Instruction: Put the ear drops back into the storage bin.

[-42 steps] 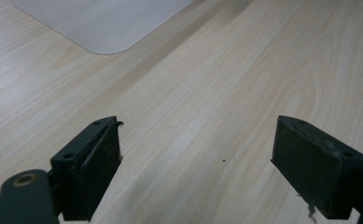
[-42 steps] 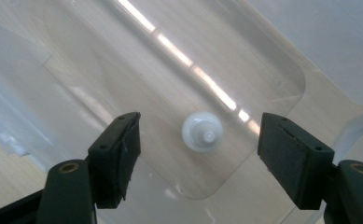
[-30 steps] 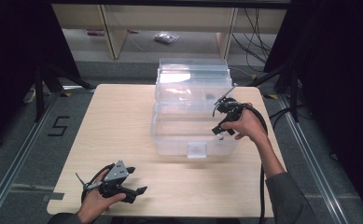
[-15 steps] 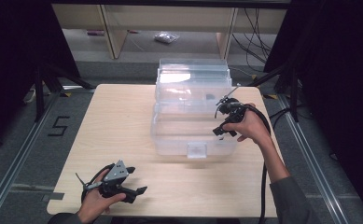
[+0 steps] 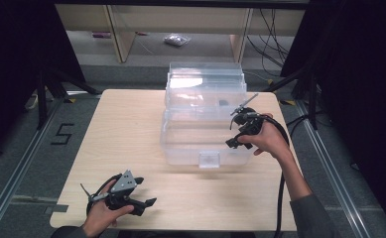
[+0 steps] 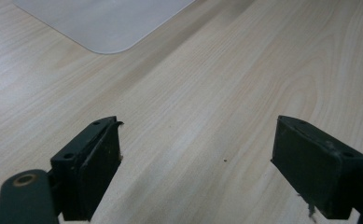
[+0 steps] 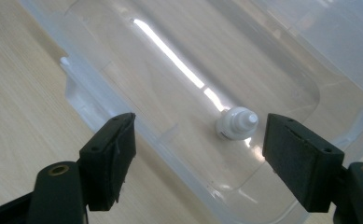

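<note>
A clear plastic box [image 5: 180, 144] stands on the wooden table [image 5: 121, 129] with its lid tilted back. My right gripper [image 5: 233, 132] hovers over the box's right side, held in a hand. In the right gripper view, this gripper [image 7: 198, 158] is open and its jaws have just been opening. A small white knob-like piece [image 7: 235, 123] lies on the box floor [image 7: 179, 93] beyond them, untouched. My left gripper [image 5: 146, 192] rests near the table's front left edge. It stands open over bare wood [image 6: 198, 158].
A corner of the translucent box [image 6: 104, 23] shows at the top of the left gripper view. Shelving and a small bag [image 5: 176, 39] lie on the floor beyond the table. Black cable [image 5: 280, 198] trails from the right hand past the table's right edge.
The right gripper has drifted slightly toward the box's near side. The left gripper has stayed put.
</note>
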Motion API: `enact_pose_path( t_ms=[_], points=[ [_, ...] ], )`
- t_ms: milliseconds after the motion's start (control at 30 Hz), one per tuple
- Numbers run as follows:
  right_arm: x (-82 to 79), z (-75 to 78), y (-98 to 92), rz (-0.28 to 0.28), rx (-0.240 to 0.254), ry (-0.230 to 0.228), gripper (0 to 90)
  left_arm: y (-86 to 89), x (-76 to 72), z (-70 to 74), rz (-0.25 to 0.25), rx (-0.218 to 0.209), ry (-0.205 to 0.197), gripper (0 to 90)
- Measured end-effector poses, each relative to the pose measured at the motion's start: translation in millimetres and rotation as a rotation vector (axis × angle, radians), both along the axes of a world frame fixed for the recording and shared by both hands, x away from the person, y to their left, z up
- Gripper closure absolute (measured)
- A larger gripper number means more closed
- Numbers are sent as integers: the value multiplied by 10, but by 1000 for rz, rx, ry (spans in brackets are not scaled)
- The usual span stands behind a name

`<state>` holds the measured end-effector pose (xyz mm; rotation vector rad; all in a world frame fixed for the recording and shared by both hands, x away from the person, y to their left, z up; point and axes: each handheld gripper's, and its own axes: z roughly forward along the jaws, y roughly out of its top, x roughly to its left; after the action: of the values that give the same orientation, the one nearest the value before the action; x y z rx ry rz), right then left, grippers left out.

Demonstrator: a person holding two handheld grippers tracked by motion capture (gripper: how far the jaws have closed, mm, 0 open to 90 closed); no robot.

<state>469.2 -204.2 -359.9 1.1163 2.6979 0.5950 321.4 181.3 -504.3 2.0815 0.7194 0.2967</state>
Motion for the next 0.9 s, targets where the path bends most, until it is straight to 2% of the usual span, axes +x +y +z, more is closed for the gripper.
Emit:
enact_pose_path(
  t_ms=[33,133,167,200,233,267,300,400,433,467,533,633,667,767,800,833,867,900],
  points=[
    [-9,5,-2,3,1,0,264,24,18,11,-16,40,-18,148],
    [-25,11,-18,14,7,-17,260,-5,-3,1,-1,-4,-2,148],
    [-40,18,-14,0,7,-6,260,1,-3,12,-4,6,0,148],
    [-48,22,-18,-2,10,-3,259,-1,-1,1,-2,-7,-11,148],
    [-49,18,-25,4,17,-12,259,19,4,18,-15,24,-7,148],
    [-76,25,-16,-22,15,4,259,17,5,10,-14,17,-12,148],
    [-68,17,-32,7,18,-9,259,8,0,7,-7,7,-6,148],
    [-96,8,-46,23,20,-29,257,-2,-4,5,0,-3,-5,148],
    [-129,13,-40,0,21,-9,257,6,0,8,-7,8,-5,148],
    [-146,11,-45,1,27,-6,257,4,-1,5,-2,4,-2,148],
    [-162,-9,-65,26,34,-35,256,4,2,2,-3,2,-7,148],
    [-215,-29,-84,23,39,-39,254,7,2,7,-4,4,-12,148],
    [-251,-30,-80,9,48,-20,253,1,-2,5,5,-8,-1,148],
    [-283,-36,-100,36,50,-49,249,24,5,28,-18,29,-2,148],
    [-317,-34,-90,14,57,-40,249,23,4,28,-18,30,-1,148],
    [-336,-29,-91,19,58,-41,246,6,-2,15,-6,3,-2,148],
    [-352,-31,-98,31,58,-57,245,6,-1,15,-6,4,0,148],
    [-366,-39,-90,28,61,-54,244,22,5,27,-17,32,-1,148]
  ],
)
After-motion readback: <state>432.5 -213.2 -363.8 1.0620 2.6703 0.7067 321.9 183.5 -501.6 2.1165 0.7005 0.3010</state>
